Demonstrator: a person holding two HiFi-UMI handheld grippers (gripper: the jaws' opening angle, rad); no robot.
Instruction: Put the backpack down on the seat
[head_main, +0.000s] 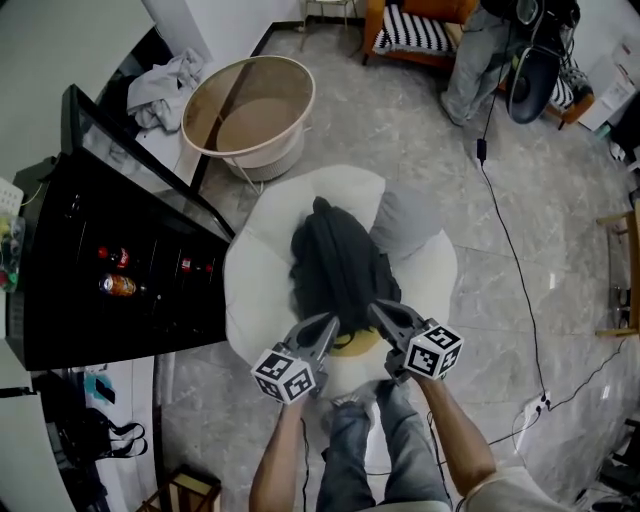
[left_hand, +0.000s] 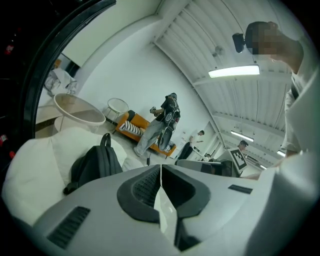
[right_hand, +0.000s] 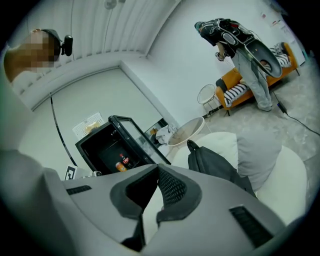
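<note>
Grey marble floor (head_main: 560, 230), white walls (left_hand: 130, 75). Orange sofa (head_main: 415, 30) far side, black cabinet (head_main: 60, 300) left. Ceiling strip light (left_hand: 233, 72) on.

My grey plastic left gripper (head_main: 327, 321) and right gripper (head_main: 377, 307) each bear a black-and-white marker cube (head_main: 285, 376) — dark ribbed pads (left_hand: 145, 187) inside; I wear faded blue jeans (head_main: 392, 445).

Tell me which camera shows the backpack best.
The head view: the backpack lies on the seat, almost whole, seen from above. The left gripper view shows it side-on, lower part hidden; the right gripper view shows only its upper part.
</note>
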